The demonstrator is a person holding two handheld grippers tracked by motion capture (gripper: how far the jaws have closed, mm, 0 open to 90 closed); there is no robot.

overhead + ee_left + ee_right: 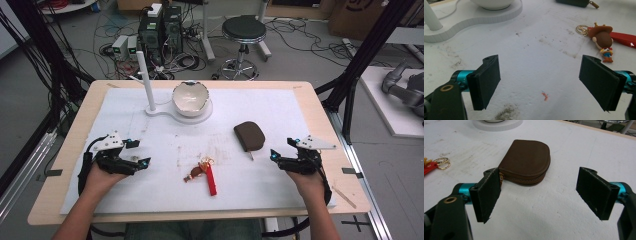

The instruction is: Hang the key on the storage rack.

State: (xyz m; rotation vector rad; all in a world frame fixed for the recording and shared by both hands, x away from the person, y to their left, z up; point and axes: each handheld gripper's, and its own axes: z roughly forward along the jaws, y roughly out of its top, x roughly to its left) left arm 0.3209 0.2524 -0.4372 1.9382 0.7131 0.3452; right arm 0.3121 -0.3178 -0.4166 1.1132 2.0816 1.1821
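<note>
At lower left of the high view, left tongs (143,153) resting on the white surface (280,107), jaws wide apart, nothing between. At lower right, right tongs (281,149), likewise spread and empty. Low centre: keychain (204,171) with small cowboy figure and red strap; a white mark on the strap in the left gripper view, too small to read. Right of centre: brown zip pouch (249,135), lying flat, just ahead of the right tongs. Upper centre: white bowl (190,98) on white stand (150,85).
</note>
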